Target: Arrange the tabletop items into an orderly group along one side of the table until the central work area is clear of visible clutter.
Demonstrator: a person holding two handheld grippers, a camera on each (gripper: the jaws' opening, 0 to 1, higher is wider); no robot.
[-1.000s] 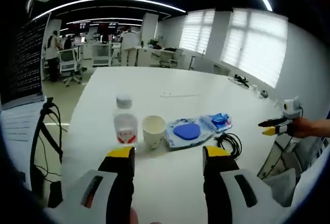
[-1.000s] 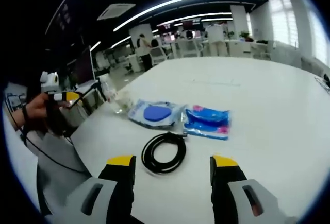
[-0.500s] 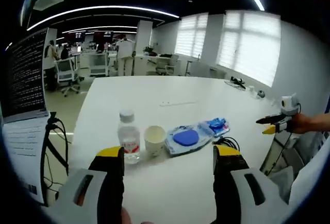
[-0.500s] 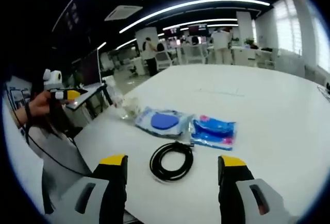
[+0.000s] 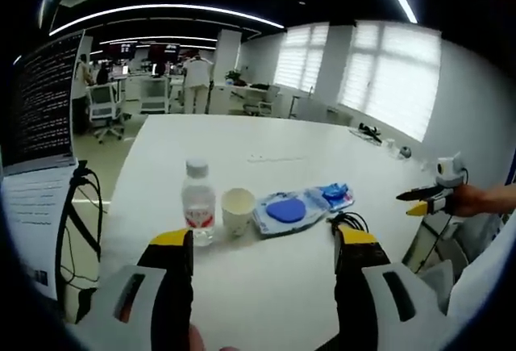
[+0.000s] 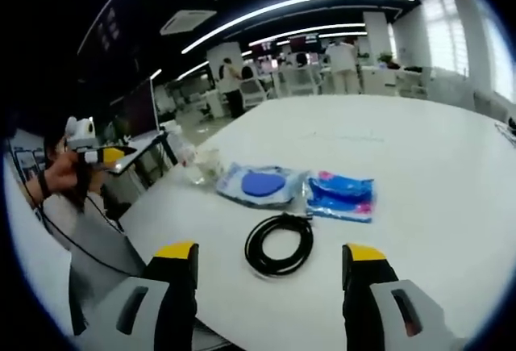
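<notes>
Already the items are sitting in a row near one edge of the bench (image 6: 419, 157), and the cable (image 6: 280, 242) is serving as the landmark. It is lying as a loose black coil straight ahead of the right gripper (image 6: 269, 256), between its two fingers' lines and nearer to it than anything else. Just beyond the cable, the blue-disc packet (image 6: 260, 185) and the blue packet (image 6: 339, 195) are resting side by side, long axes running across the right gripper view. Further along the same edge from the cable, the cup (image 5: 237, 209) and then the bottle (image 5: 197, 204) are standing upright, close together, and these are lying ahead of the left gripper (image 5: 263, 241). Both grippers are hanging released, fingers spread wide and grasping nothing. Judging by this, the right hand is the better placed for the cable, approaching head-on, while the left is nearer the bottle and cup.
</notes>
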